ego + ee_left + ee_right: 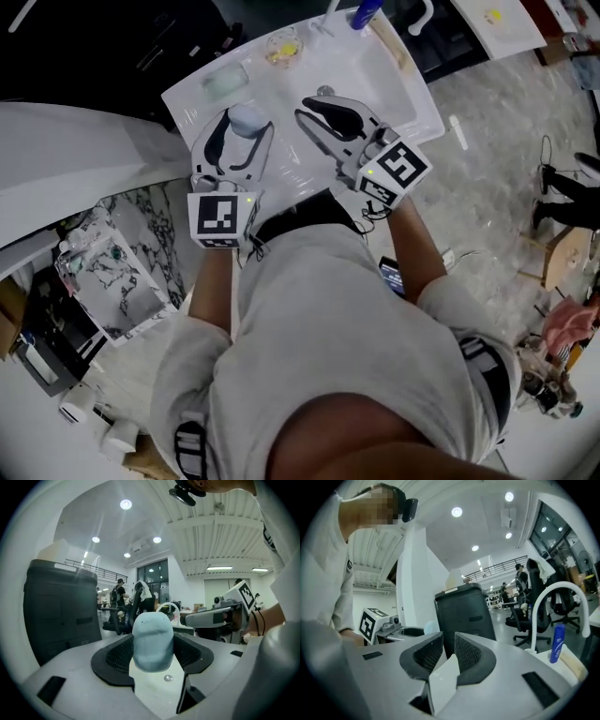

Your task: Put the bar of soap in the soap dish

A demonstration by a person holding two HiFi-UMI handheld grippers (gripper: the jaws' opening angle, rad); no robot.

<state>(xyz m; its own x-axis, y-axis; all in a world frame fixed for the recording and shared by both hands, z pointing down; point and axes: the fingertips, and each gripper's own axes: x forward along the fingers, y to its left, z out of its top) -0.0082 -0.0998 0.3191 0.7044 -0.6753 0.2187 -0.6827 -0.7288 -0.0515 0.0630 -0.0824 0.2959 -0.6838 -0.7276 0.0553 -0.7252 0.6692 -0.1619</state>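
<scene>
The left gripper (151, 645) is clamped on the pale blue soap (151, 638), which stands upright between its pads. In the head view it sits centre-left over the white sink (375, 70). The right gripper (445, 652), just right of it, has its jaws a narrow gap apart and holds nothing. A pale green object (225, 80) lies on the sink's upper-left edge.

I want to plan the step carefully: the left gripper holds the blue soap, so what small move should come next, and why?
Probably carry the bar of soap forward toward the pale green item at the back of the white counter, which looks like the soap dish. The left gripper is clamped on the soap, short of that item; the right gripper is empty.
</scene>
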